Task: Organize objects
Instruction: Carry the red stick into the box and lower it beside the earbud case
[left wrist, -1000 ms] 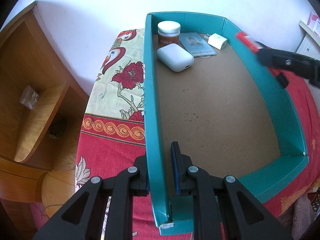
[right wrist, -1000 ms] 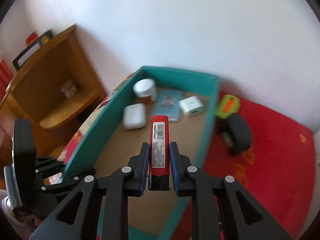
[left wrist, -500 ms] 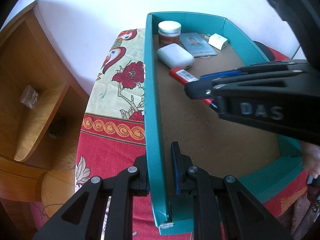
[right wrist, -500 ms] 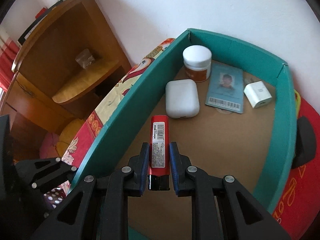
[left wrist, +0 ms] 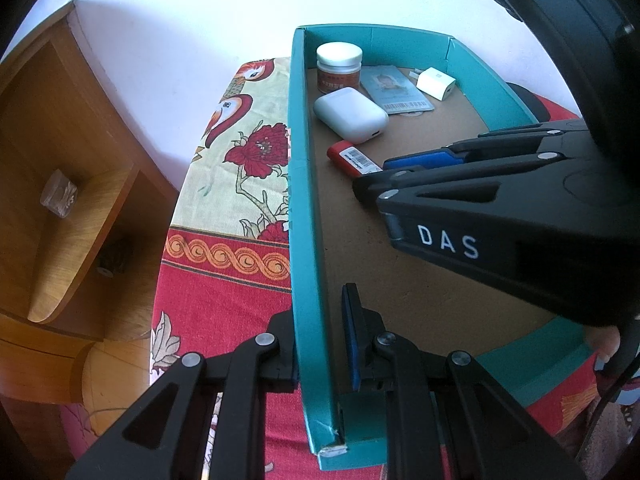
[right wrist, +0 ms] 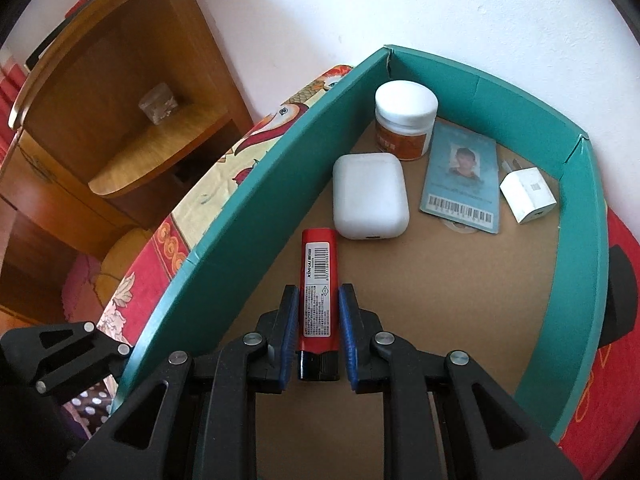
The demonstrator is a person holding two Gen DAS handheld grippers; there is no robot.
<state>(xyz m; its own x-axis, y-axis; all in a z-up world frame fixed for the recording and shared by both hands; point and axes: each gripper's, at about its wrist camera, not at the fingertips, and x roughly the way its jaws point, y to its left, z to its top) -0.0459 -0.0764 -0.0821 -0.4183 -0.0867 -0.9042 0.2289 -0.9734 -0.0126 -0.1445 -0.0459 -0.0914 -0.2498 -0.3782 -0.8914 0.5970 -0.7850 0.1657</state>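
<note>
A teal box [left wrist: 299, 184] with a brown floor stands on a red flowered cloth. My left gripper [left wrist: 320, 332] is shut on its left wall near the front corner. My right gripper [right wrist: 318, 320] is inside the box, its jaws slightly parted around a red lighter [right wrist: 318, 284] that lies on the floor, small gaps showing on both sides. The lighter also shows in the left wrist view [left wrist: 352, 158]. Beyond it lie a white earbud case [right wrist: 370, 196], a white-lidded jar [right wrist: 405, 120], an ID card [right wrist: 462, 180] and a white charger [right wrist: 528, 194].
A wooden shelf unit [right wrist: 120, 120] stands left of the table against the white wall. A dark object [right wrist: 620, 292] lies on the red cloth outside the box's right wall. The near half of the box floor [right wrist: 448, 340] is bare.
My right gripper carried the lighter over the right wall, lowered it to the box floor beside the earbud case, and its jaws have opened slightly. The left gripper has not moved.
</note>
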